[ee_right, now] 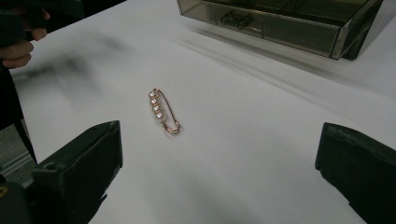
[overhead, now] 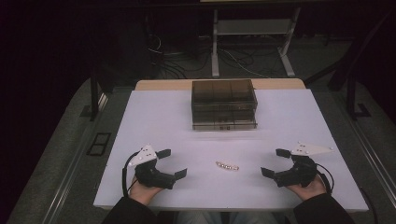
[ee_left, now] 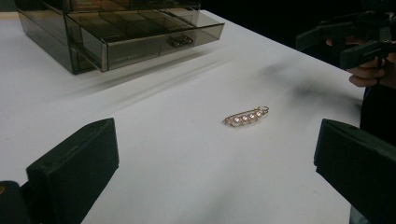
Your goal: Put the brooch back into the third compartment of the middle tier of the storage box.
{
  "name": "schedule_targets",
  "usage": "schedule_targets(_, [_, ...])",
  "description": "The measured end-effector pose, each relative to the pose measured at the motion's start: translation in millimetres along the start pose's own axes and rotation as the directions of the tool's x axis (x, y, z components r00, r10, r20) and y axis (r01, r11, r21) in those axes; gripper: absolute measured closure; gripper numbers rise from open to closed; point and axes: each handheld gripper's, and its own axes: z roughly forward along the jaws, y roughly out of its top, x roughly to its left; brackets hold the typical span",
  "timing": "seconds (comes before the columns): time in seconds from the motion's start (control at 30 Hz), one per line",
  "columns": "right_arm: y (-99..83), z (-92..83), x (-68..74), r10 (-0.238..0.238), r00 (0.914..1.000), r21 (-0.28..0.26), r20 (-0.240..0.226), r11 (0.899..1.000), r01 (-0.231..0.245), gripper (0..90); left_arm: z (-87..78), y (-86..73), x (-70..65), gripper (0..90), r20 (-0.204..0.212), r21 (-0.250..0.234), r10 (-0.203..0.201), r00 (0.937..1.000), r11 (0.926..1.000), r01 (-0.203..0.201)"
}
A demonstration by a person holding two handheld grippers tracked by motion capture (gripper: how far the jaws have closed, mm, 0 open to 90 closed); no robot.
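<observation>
1. A gold pin set with a row of pearls is seen lying flat on the white tabletop, between the two claws and apart from both.
2. The left claw is held wide open with nothing in it; the pin lies ahead of its jaws.
3. The right claw is likewise spread wide and empty, facing the pin.
4. Beyond both claws, a smoky clear drawer box is seen, its lower drawer pulled out slightly.
</observation>
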Motion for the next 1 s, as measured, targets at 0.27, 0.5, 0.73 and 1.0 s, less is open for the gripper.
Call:
schedule_targets(0.27, [1.4,-1.5,-0.2,-0.004,1.0,0.004,-0.002,1.0,0.004,0.3,0.8,0.3,0.9,0.0,0.0,0.003,0.002,1.0,1.0,-0.002])
schedule_targets(0.5, [5.0,-3.0,1.4,-0.013,0.9999,0.018,-0.007,1.0,0.013,0.3,1.0,-0.2,0.1,0.0,0.002,0.005,0.002,1.0,1.0,-0.002])
schedule_targets(0.73, [9.3,-1.0,4.5,-0.015,0.9997,0.044,-0.02,0.999,0.016,0.3,2.0,-0.2,-0.8,0.0,0.009,0.006,0.003,1.0,1.0,-0.003])
schedule_targets(1.0, [20.9,6.1,12.6,-0.056,0.9971,0.093,-0.051,0.994,0.061,0.3,2.9,-0.6,-1.9,0.0,0.013,0.007,-0.006,0.9999,1.0,0.006])
